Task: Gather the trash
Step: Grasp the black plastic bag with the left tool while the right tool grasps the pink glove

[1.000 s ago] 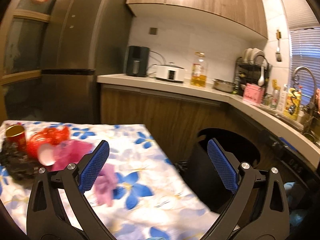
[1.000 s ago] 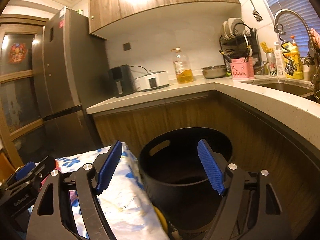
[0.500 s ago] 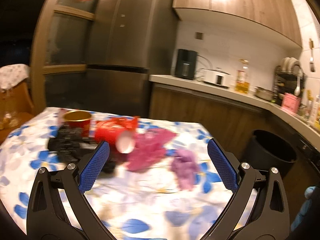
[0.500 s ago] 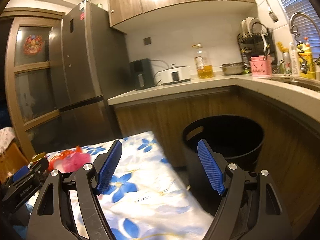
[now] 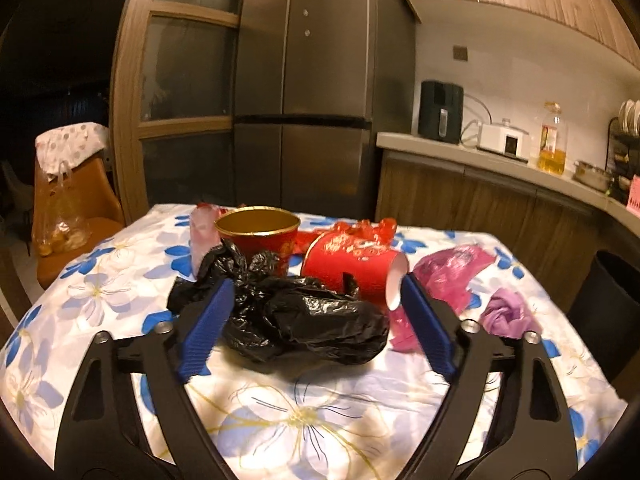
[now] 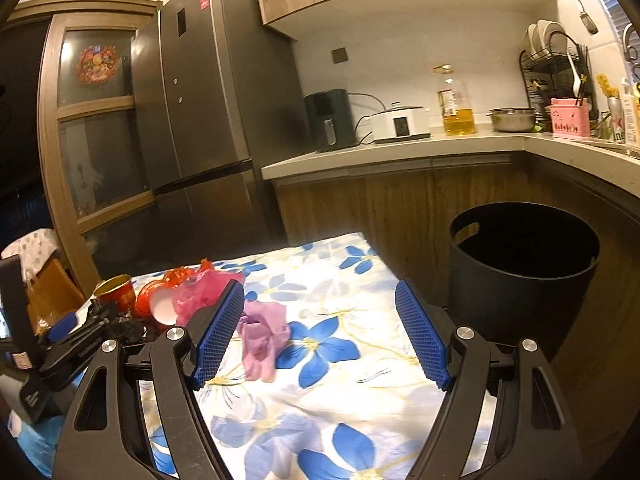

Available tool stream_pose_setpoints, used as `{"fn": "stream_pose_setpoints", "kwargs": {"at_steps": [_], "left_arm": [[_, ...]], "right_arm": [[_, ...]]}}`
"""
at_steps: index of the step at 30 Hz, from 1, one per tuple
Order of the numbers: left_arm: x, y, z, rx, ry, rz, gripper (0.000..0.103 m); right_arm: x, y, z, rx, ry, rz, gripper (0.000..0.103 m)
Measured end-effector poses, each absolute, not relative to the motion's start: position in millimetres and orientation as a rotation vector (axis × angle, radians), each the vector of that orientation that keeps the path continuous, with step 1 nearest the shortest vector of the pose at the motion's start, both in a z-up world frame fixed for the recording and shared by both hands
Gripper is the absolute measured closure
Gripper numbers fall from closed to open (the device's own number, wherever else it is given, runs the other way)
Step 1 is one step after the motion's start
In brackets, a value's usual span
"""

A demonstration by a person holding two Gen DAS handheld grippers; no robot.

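Note:
Trash lies on a table with a blue-flowered cloth [image 5: 304,412]. A crumpled black plastic bag [image 5: 304,316] sits between the fingers of my open left gripper [image 5: 316,312]. Behind it stand an upright red cup with a gold inside [image 5: 260,240] and a red cup on its side [image 5: 352,268]. A pink bag [image 5: 448,276] and a crumpled purple bag [image 5: 508,312] lie to the right. My right gripper [image 6: 320,328] is open and empty above the cloth, with the purple bag [image 6: 264,332] by its left finger. A black bin [image 6: 520,272] stands past the table's right edge.
A tall dark fridge [image 5: 320,80] stands behind the table. A kitchen counter [image 6: 400,152] with appliances, an oil bottle [image 6: 456,104] and a dish rack runs to the right. An orange chair [image 5: 72,208] with a plastic bag stands at the left.
Both grippers have swung left from the bin toward the table. The left one has moved in so the black bag now lies between its fingers. Both stay open.

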State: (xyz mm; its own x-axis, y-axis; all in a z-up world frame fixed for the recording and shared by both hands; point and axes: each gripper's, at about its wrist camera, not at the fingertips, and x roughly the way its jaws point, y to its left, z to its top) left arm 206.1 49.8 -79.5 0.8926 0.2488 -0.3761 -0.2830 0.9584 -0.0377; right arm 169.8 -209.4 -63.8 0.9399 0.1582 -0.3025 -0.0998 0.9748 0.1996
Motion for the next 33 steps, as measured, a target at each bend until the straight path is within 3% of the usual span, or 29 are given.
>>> {"fn": "stream_pose_setpoints", "kwargs": {"at_steps": [2, 10, 13, 23, 29, 33], "left_arm": [[215.0, 53.6, -84.9, -0.091, 0.407, 0.274, 0.033], [221.9, 59.1, -98.2, -0.117, 0.480, 0.234, 0.095], [216.2, 62.4, -97.9, -0.149, 0.476, 0.208, 0.099], [157.1, 57.5, -72.6, -0.187, 0.390, 0.101, 0.100], [143.8, 64.8, -55.2, -0.209, 0.340, 0.098, 0.100], [139.6, 66.5, -49.4, -0.204, 0.325, 0.102, 0.100]], "right_arm": [[173.5, -202.6, -65.2, 0.177, 0.329, 0.142, 0.027], [188.3, -183.6, -76.7, 0.149, 0.370, 0.161, 0.027], [193.5, -177.6, -83.6, 0.138, 0.390, 0.165, 0.027], [224.8, -159.4, -109.8, 0.118, 0.471, 0.182, 0.029], [243.9, -149.6, -118.8, 0.116, 0.519, 0.200, 0.043], [256.9, -146.7, -131.2, 0.117, 0.593, 0.201, 0.065]]}}
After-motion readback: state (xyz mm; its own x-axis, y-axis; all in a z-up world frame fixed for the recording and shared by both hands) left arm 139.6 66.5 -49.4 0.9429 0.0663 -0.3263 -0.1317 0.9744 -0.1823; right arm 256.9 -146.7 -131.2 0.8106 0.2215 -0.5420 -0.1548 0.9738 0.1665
